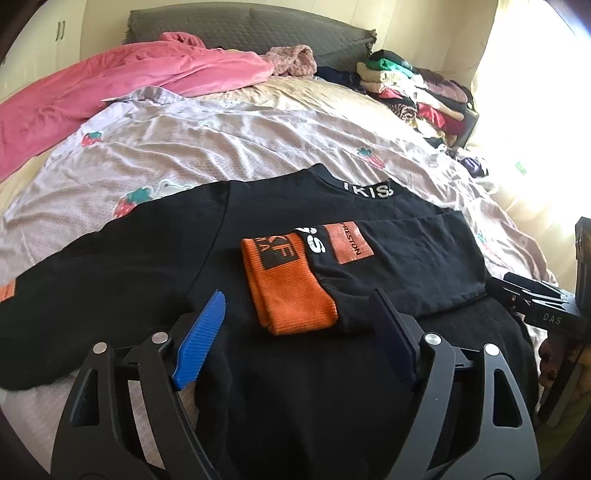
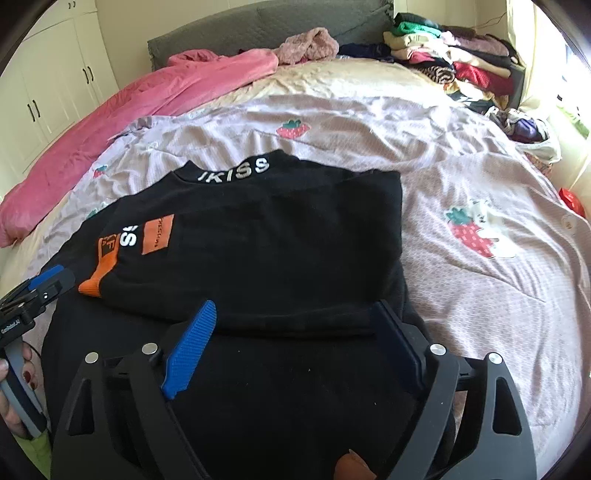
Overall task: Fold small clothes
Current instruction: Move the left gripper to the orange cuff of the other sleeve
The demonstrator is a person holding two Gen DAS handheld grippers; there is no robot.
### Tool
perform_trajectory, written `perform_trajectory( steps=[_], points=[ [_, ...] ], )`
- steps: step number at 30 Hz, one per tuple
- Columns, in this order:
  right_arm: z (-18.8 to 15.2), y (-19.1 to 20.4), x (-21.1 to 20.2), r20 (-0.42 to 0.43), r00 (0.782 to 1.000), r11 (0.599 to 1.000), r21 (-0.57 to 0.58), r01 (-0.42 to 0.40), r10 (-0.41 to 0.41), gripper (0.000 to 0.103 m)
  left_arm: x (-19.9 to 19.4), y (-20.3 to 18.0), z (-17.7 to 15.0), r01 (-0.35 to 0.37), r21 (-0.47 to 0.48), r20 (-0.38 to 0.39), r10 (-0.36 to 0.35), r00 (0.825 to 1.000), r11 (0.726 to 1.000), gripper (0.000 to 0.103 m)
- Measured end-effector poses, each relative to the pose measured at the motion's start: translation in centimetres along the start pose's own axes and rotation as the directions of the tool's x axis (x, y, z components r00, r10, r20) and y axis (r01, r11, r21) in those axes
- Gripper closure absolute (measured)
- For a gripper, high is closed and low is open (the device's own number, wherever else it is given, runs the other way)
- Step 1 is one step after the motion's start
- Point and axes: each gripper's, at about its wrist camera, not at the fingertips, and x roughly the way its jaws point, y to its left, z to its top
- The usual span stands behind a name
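Observation:
A black sweatshirt (image 1: 280, 387) with a white-lettered collar (image 1: 367, 190) lies spread flat on the bed. One sleeve (image 1: 406, 258) is folded across its body, and that sleeve's orange cuff (image 1: 288, 284) rests on the chest. My left gripper (image 1: 298, 299) hovers just in front of that cuff, open, with nothing pinched between its blue fingers (image 1: 201, 339). My right gripper (image 2: 294, 308) stands open over the folded sleeve's near edge on the sweatshirt (image 2: 258, 240), also holding nothing. The other sleeve (image 1: 55, 295) stretches out to the left with an orange patch near its end.
A strawberry-print sheet (image 2: 461, 177) covers the bed under the sweatshirt. A pink blanket (image 1: 110, 92) lies far left, and a pile of folded clothes (image 1: 417, 88) sits far right by the bright window. A grey headboard (image 1: 240, 33) is behind; wardrobe doors (image 2: 44, 92) stand at the left.

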Motion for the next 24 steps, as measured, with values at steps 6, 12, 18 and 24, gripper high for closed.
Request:
perform_trajectory(
  steps=[6,12,18,24],
  points=[
    [-0.2,0.8,-1.4,0.027,0.999,1.0,0.001,-0.025,0.025,0.01,-2.0,0.6,-0.5,-0.017,-0.018,0.027,0.017,1.0,1.0,0.017],
    [-0.2,1.9,-3.1,0.058,0.997,0.999,-0.014,-0.047,0.047,0.008,-3.8,1.6,-0.7,-0.054,-0.034,0.05,0.056,0.997,0.998,0.01],
    [0.2,3.8,-4.6,0.089,0.993,0.997,-0.042,-0.071,0.075,0.008,-5.4,3.1,-0.9,-0.097,-0.063,0.068,0.101,0.993,0.993,0.01],
    [0.6,6.0,-5.7,0.11,0.989,0.993,-0.075,-0.093,0.1,0.008,-7.3,4.5,-1.1,-0.134,-0.08,0.093,0.142,0.986,0.988,0.01]
  ],
)
